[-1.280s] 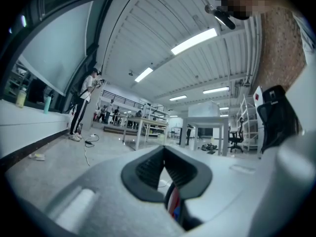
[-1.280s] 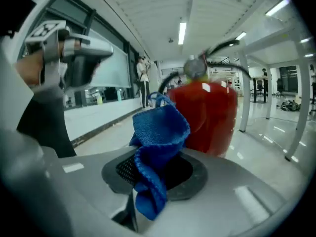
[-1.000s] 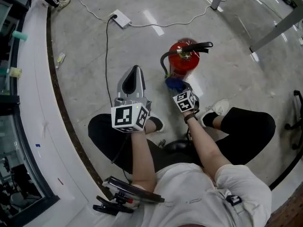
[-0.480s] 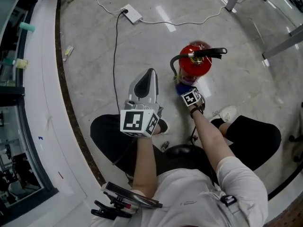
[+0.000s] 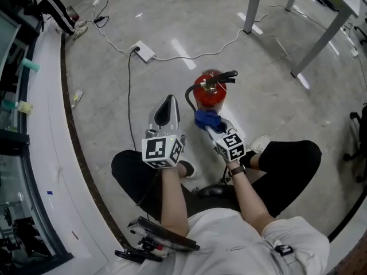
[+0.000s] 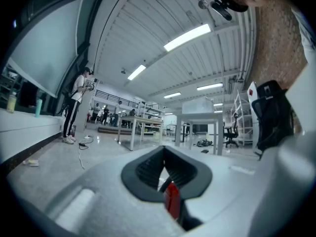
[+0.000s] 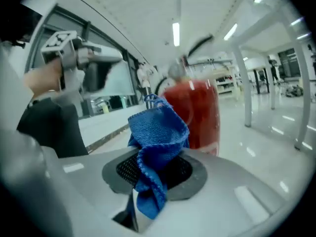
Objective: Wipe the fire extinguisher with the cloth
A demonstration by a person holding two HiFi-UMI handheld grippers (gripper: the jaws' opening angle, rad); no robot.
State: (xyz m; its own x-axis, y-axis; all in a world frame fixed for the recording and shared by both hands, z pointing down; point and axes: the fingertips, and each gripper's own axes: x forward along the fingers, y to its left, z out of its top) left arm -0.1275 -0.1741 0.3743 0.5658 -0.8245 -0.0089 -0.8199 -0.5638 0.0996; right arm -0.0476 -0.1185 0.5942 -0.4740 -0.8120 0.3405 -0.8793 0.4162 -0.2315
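A red fire extinguisher (image 5: 207, 91) with a black handle and hose stands upright on the grey floor, seen from above in the head view. My right gripper (image 5: 211, 125) is shut on a crumpled blue cloth (image 5: 205, 119), which lies against the extinguisher's near side. In the right gripper view the cloth (image 7: 158, 132) bunches out of the right gripper (image 7: 154, 169), with the blurred extinguisher (image 7: 200, 115) just behind it. My left gripper (image 5: 167, 103) hovers left of the extinguisher, apart from it, with its jaws together and nothing held. The left gripper (image 6: 165, 174) looks up into the hall.
A white power strip (image 5: 145, 52) and its cables lie on the floor beyond. Metal table legs (image 5: 252, 7) stand at the back right. A curved white ledge (image 5: 40, 125) runs along the left. A chair base (image 5: 358, 148) is at the right edge. The person's legs and a shoe (image 5: 261, 144) are close below the grippers.
The head camera has shifted. The cloth stays against the extinguisher's near side and has slid slightly rightward across it. The left gripper keeps its place left of the extinguisher.
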